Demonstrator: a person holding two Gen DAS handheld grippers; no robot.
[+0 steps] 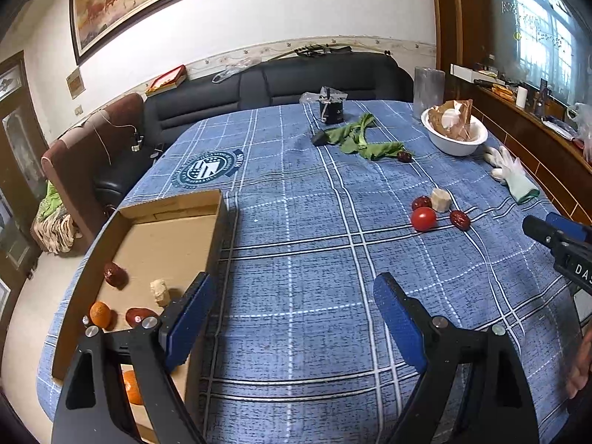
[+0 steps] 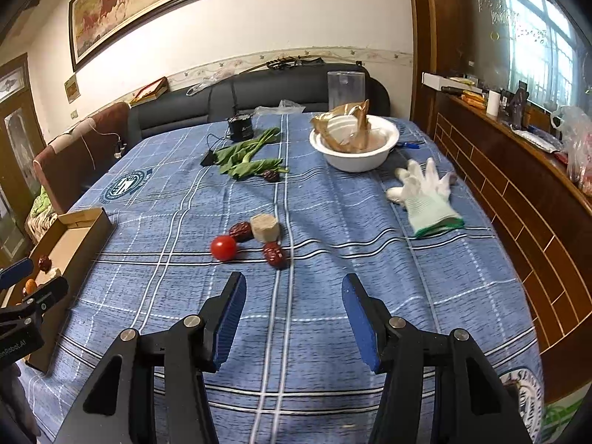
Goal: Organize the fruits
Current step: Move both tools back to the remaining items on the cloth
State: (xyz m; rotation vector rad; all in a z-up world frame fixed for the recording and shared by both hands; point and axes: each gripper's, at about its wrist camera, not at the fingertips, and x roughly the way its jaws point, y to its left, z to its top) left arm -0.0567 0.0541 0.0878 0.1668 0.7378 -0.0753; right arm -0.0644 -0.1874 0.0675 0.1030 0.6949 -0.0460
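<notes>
A red tomato [image 2: 223,247] lies on the blue checked tablecloth beside two red dates [image 2: 274,254] and a pale chunk [image 2: 264,227]; the group also shows in the left wrist view [image 1: 424,218]. A cardboard box [image 1: 212,222] at the table's left edge holds dates [image 1: 115,274], oranges [image 1: 100,313] and a pale piece [image 1: 160,291]. My left gripper [image 1: 294,292] is open and empty, right of the box. My right gripper [image 2: 294,290] is open and empty, just short of the tomato group.
Green leaves [image 2: 251,157] with another date [image 2: 271,175] lie farther back. A white bowl [image 2: 355,155] with brown wrapping, a white glove [image 2: 425,192], a clear jar [image 2: 346,90] and a small black device [image 2: 240,127] stand around. A wooden sideboard [image 2: 518,192] runs along the right.
</notes>
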